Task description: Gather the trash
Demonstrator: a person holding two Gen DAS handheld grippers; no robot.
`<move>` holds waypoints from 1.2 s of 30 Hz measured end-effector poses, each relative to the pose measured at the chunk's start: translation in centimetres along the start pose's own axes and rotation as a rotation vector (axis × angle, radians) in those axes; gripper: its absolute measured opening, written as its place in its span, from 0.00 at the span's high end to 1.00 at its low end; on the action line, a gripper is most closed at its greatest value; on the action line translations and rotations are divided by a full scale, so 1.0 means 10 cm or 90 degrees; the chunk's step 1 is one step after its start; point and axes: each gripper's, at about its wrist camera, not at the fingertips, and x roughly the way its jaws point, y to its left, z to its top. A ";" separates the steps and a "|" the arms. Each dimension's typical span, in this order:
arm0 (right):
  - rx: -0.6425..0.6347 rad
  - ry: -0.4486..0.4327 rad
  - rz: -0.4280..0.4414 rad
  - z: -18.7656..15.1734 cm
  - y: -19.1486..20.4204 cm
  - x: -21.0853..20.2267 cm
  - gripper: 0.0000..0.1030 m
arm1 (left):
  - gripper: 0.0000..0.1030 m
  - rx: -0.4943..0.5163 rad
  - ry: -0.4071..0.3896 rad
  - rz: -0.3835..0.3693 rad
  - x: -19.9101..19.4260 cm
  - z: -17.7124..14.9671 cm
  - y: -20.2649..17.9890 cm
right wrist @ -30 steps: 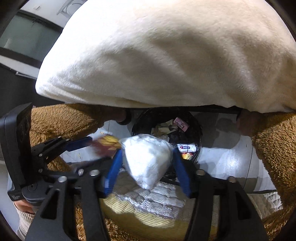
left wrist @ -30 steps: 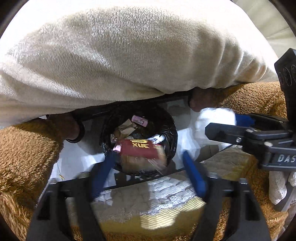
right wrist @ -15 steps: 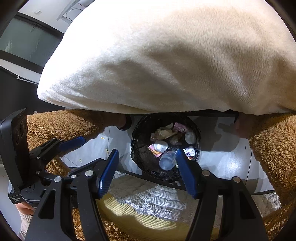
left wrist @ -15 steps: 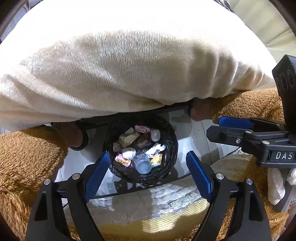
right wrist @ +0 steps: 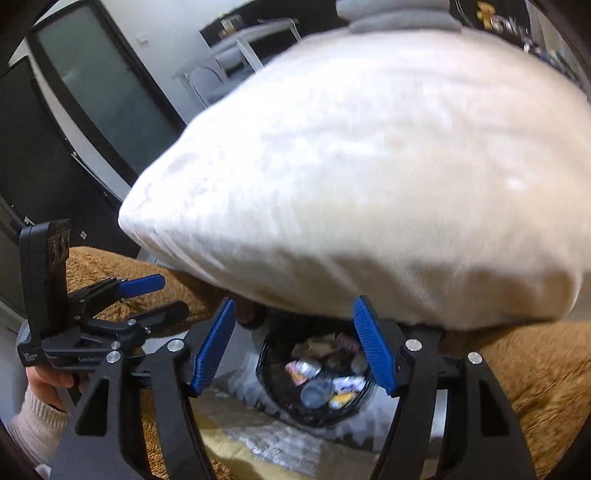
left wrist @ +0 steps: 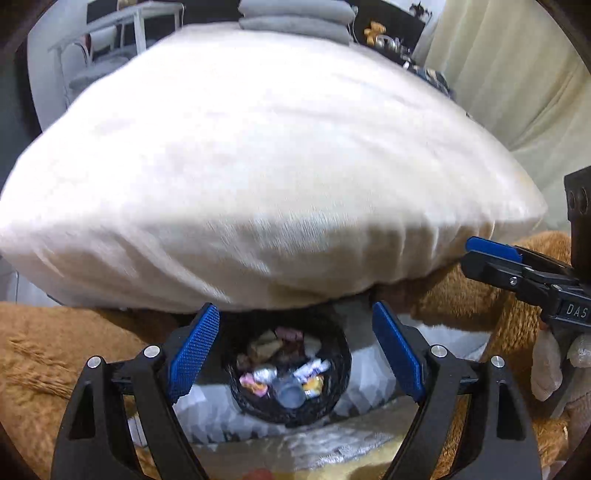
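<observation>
In the left wrist view, the left tool [left wrist: 291, 354] has its two blue-padded jaws released and wide apart, with nothing between them. Below it stands the round black mesh trash bin with a black liner [left wrist: 334, 391], holding crumpled wrappers and a small clear plastic bottle [left wrist: 291, 394]. The bin stands on a pale, glossy floor [left wrist: 373, 395]. A large cream-white plush cushion [left wrist: 258, 166] fills most of the picture above the bin, and brown fluffy fabric [left wrist: 55, 350] lies on both sides. At the right edge the right tool [left wrist: 491, 258] is seen, carried by a hand in a white knit sleeve [left wrist: 546, 369]. Behind the cushion there is a white table [left wrist: 122, 22], grey folded cushions [left wrist: 295, 18] and a beige curtain [left wrist: 517, 74]. In the right wrist view, the right tool [right wrist: 291, 347] is opening its jaws and nothing is between them; the same bin [right wrist: 269, 391] with the trash is below. A quilted pale cloth with a yellowish edge [right wrist: 258, 443] lies just before the bin. At the left, the left tool [right wrist: 155, 295] is released too, and behind it is a dark-framed glass door [right wrist: 103, 85]. The picture is somewhat blurred.
</observation>
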 end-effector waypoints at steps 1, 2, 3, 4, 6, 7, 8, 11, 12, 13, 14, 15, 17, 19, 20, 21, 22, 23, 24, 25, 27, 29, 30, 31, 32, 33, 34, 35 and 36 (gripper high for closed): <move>-0.015 -0.016 -0.007 0.04 0.01 -0.06 0.34 | 0.19 0.003 -0.016 0.003 -0.06 0.03 0.01; -0.032 -0.033 -0.015 0.08 0.02 -0.12 0.33 | 0.19 0.005 -0.029 0.002 -0.11 0.07 0.02; -0.044 -0.047 -0.021 0.11 0.03 -0.16 0.33 | 0.19 0.004 -0.040 -0.002 -0.15 0.11 0.04; -0.054 -0.060 -0.026 0.14 0.03 -0.22 0.33 | 0.19 0.004 -0.048 -0.004 -0.20 0.16 0.05; -0.065 -0.081 -0.032 0.22 0.01 -0.31 0.33 | 0.19 0.018 -0.070 0.008 -0.29 0.26 0.07; -0.069 -0.090 -0.035 0.25 -0.01 -0.35 0.33 | 0.19 0.027 -0.085 0.017 -0.35 0.31 0.07; -0.074 -0.100 -0.038 0.29 -0.02 -0.39 0.32 | 0.19 0.034 -0.098 0.021 -0.41 0.36 0.07; -0.083 -0.121 -0.052 0.40 -0.06 -0.51 0.32 | 0.19 0.052 -0.141 0.029 -0.63 0.53 0.10; -0.082 -0.124 -0.055 0.43 -0.06 -0.55 0.32 | 0.19 0.056 -0.151 0.030 -0.68 0.58 0.10; -0.081 -0.131 -0.054 0.47 -0.06 -0.61 0.32 | 0.19 0.060 -0.161 0.033 -0.73 0.63 0.11; -0.085 -0.139 -0.055 0.51 -0.05 -0.66 0.31 | 0.19 0.065 -0.171 0.035 -0.77 0.66 0.12; -0.089 -0.149 -0.062 0.54 -0.06 -0.70 0.30 | 0.19 0.067 -0.182 0.036 -0.82 0.69 0.13; -0.095 -0.165 -0.066 0.58 -0.07 -0.79 0.28 | 0.19 0.066 -0.200 0.036 -0.89 0.77 0.17; -0.096 -0.174 -0.071 0.64 -0.09 -0.83 0.28 | 0.19 0.067 -0.215 0.036 -0.95 0.84 0.18; -0.096 -0.179 -0.073 0.68 -0.10 -0.87 0.26 | 0.19 0.066 -0.220 0.037 -0.97 0.87 0.19; -0.097 -0.186 -0.073 0.71 -0.11 -0.90 0.25 | 0.19 0.065 -0.226 0.035 -0.97 0.90 0.20; -0.100 -0.195 -0.075 0.74 -0.11 -0.93 0.20 | 0.18 0.064 -0.232 0.029 -0.99 0.92 0.20; -0.105 -0.206 -0.082 0.78 -0.11 -0.97 0.13 | 0.14 0.065 -0.237 0.026 -1.00 0.94 0.20; -0.110 -0.216 -0.088 0.80 -0.11 -1.00 0.07 | 0.05 0.068 -0.244 0.027 -1.01 0.96 0.19; -0.118 -0.225 -0.094 0.83 -0.11 -1.03 0.04 | 0.05 0.074 -0.250 0.030 -1.00 0.97 0.19; -0.139 -0.240 -0.115 0.87 -0.10 -1.07 0.04 | 0.06 0.078 -0.254 0.037 -0.97 0.99 0.19; -0.144 -0.245 -0.124 0.91 -0.12 -1.09 0.04 | 0.06 0.061 -0.248 0.010 -0.93 1.01 0.23; -0.145 -0.242 -0.125 0.92 -0.14 -1.09 0.04 | 0.06 0.056 -0.251 0.000 -0.92 1.00 0.24; -0.144 -0.237 -0.128 0.93 -0.15 -1.08 0.04 | 0.06 0.055 -0.257 -0.005 -0.91 1.00 0.23; -0.139 -0.230 -0.130 0.94 -0.16 -1.07 0.04 | 0.06 0.056 -0.264 -0.004 -0.90 1.00 0.22; -0.135 -0.225 -0.129 0.94 -0.17 -1.06 0.04 | 0.06 0.060 -0.268 0.005 -0.88 0.99 0.19; -0.130 -0.221 -0.128 0.93 -0.18 -1.05 0.04 | 0.06 0.062 -0.268 0.014 -0.85 0.98 0.17; -0.128 -0.220 -0.130 0.92 -0.19 -1.04 0.04 | 0.06 0.062 -0.265 0.015 -0.81 0.97 0.15; -0.128 -0.220 -0.135 0.91 -0.19 -1.02 0.04 | 0.06 0.063 -0.261 0.011 -0.78 0.98 0.13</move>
